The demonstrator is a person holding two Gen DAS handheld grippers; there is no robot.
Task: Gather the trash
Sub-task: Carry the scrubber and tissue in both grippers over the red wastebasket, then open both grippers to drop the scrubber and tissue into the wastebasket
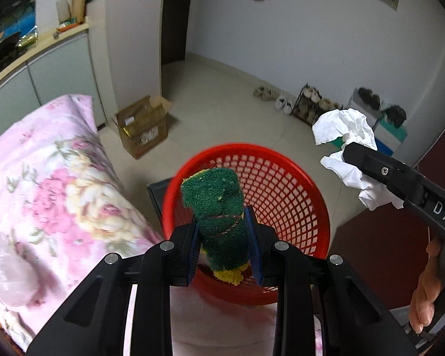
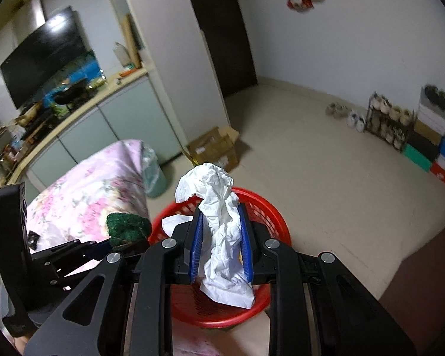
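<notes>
Tiled floor under a red basket; left tongs clamped on a green scouring pad over it, right tongs gripping crumpled white paper above the rim.

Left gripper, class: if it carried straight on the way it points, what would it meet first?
Probably the red basket: the left gripper, shut on the green sponge, points down into its open mouth, though depth is uncertain.
</notes>
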